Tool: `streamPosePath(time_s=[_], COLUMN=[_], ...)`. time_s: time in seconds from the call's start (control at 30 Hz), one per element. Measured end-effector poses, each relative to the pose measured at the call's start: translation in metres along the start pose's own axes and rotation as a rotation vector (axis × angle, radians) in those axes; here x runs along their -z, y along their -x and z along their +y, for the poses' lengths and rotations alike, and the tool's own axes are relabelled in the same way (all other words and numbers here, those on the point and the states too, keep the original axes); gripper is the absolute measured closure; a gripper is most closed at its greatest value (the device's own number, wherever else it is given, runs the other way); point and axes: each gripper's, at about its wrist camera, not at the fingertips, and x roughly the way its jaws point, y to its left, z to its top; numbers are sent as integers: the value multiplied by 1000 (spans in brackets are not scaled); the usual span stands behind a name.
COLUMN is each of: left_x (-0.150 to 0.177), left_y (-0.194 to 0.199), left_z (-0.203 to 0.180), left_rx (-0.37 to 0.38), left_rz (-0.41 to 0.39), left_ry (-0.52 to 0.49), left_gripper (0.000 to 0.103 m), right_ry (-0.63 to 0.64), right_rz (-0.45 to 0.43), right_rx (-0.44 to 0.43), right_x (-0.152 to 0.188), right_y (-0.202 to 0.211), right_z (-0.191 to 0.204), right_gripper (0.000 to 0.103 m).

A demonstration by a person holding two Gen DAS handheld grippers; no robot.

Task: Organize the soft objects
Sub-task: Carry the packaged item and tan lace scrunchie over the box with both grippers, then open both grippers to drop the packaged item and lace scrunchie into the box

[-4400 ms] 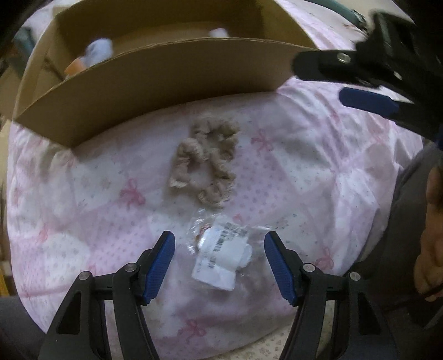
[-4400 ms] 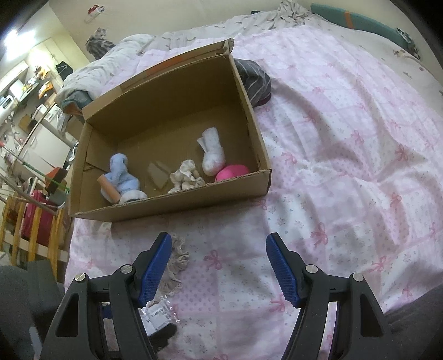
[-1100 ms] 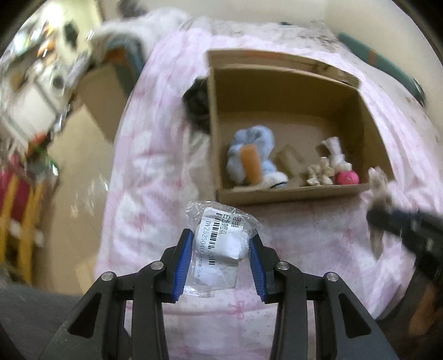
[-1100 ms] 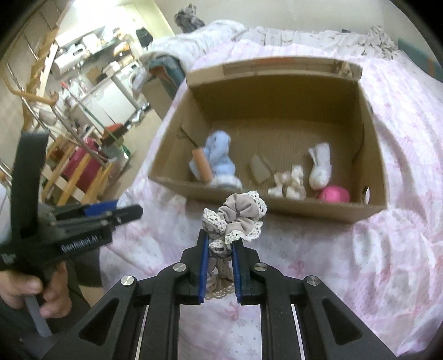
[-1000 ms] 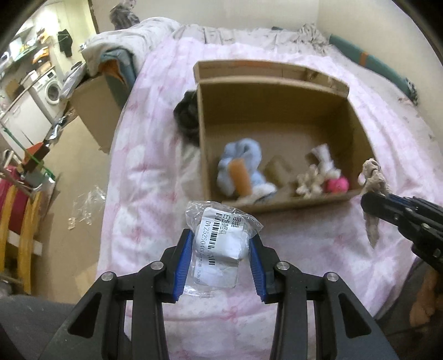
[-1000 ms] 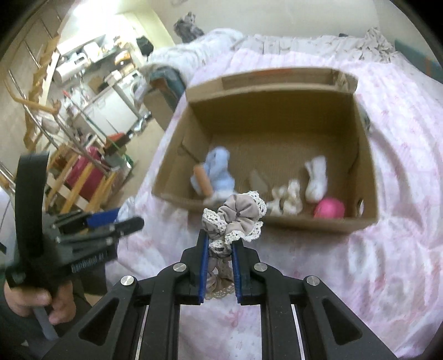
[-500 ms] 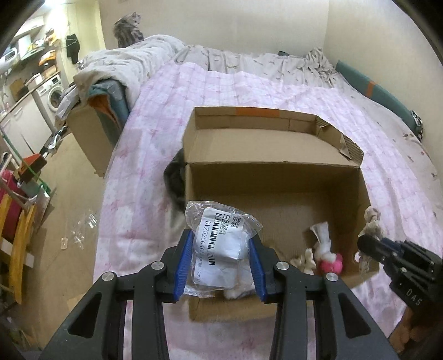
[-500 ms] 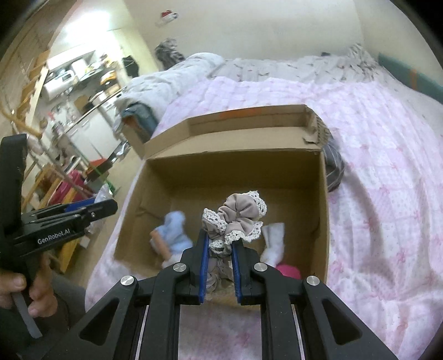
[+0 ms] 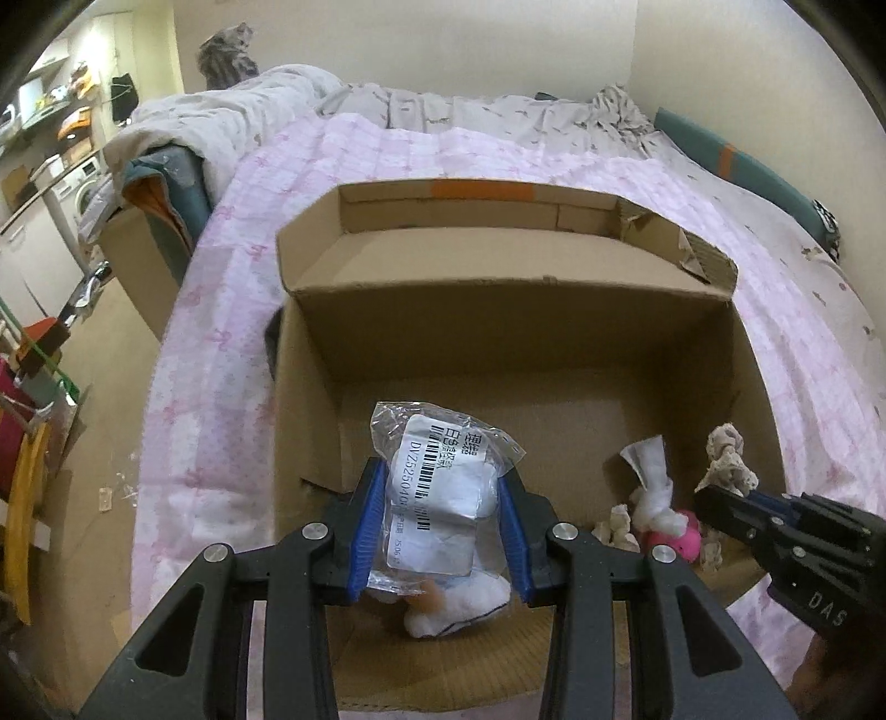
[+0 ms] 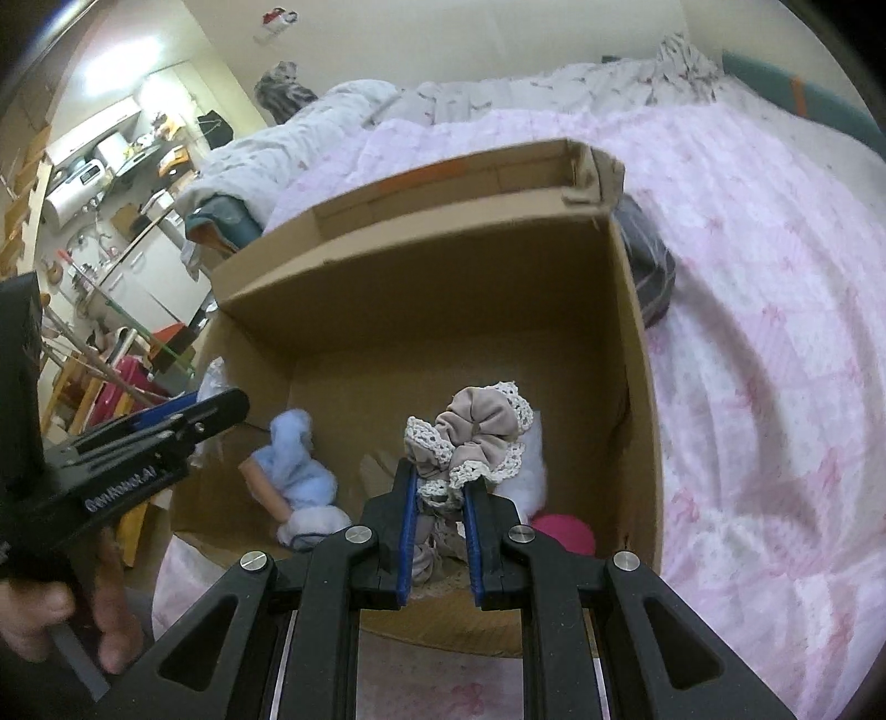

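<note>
My left gripper is shut on a clear plastic bag with a white barcode label and holds it over the open cardboard box. My right gripper is shut on a beige lace-trimmed scrunchie and holds it over the same box. The scrunchie also shows in the left wrist view. Inside the box lie a light blue soft toy, a white soft piece and a pink ball.
The box sits on a bed with a pink bow-print quilt. A dark cloth lies beside the box's right wall. A grey cat sits on bedding at the back. Furniture and clutter stand on the floor to the left.
Both grippers picked their items off the quilt and moved forward over the box. In the last half second they came lower and closer, so the box interior now fills both views.
</note>
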Motion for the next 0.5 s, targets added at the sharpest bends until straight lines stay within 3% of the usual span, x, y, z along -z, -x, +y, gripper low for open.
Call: streamPosePath(time_s=[0.5], left_x=[4], left_y=[-5], left_z=[-4], left_rx=[16], left_rz=[23], left_ry=[2], left_gripper=[67], right_ry=[-11], right_rz=[10], right_rx=[6], right_x=[4], right_y=[-6], right_z=[0], right_gripper=[86])
